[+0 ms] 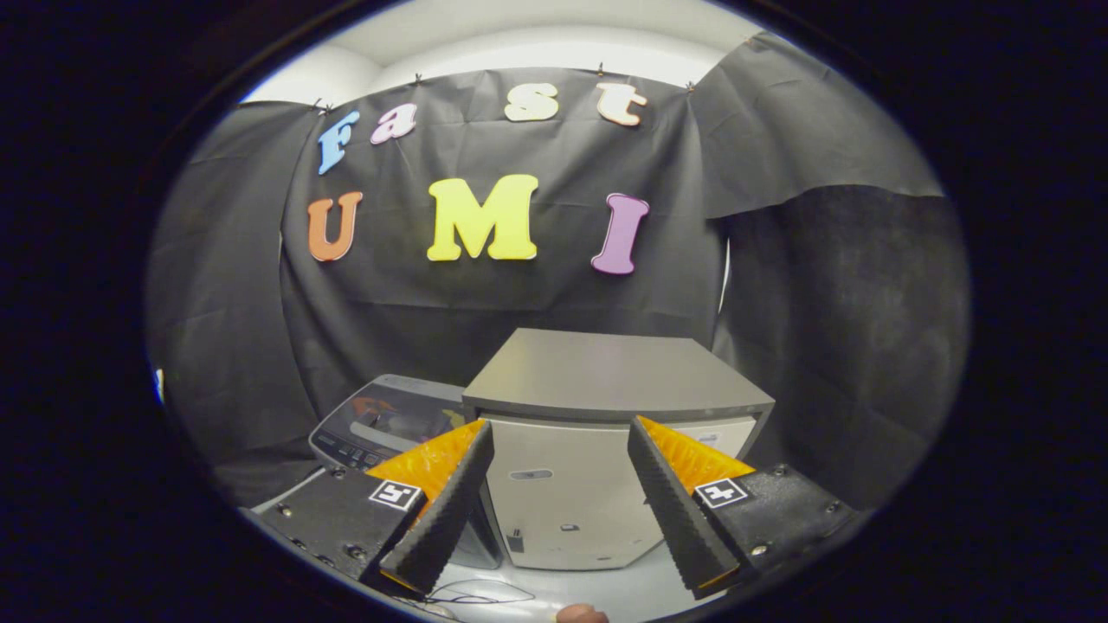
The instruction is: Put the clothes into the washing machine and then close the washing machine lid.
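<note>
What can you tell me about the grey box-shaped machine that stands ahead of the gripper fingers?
The grey machine is a boxy unit with a flat, darker grey lid, shut, overhanging a paler front panel that looks like plastic. The front carries a small oval recess and a few small marks. It stands upright on the white tabletop, before the black cloth wall. A second appliance with a button panel sits beside it. The gripper is open, its fingers apart and touching nothing.

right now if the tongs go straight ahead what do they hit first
Probably the front of the pale box-shaped unit with the grey top, which sits just ahead between the open tongs. Depth is hard to judge.
</note>
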A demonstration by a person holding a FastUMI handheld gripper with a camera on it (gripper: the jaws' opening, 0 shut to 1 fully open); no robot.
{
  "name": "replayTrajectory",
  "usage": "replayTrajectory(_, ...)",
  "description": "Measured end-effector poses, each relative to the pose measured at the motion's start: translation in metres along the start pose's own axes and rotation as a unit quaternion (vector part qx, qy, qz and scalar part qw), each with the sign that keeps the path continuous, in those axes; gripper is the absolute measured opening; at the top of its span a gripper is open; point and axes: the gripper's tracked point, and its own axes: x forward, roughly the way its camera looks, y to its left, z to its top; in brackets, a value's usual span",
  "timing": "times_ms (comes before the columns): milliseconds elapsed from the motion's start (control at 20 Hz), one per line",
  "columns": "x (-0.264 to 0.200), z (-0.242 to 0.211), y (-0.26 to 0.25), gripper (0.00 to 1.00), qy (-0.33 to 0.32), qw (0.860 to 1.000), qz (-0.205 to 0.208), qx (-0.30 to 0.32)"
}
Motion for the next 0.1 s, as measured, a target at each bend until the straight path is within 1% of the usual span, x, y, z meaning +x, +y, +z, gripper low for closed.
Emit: replayTrajectory(100,0.0004,-0.0001,0.0003,1.0,0.0,1.0,0.001,0.003)
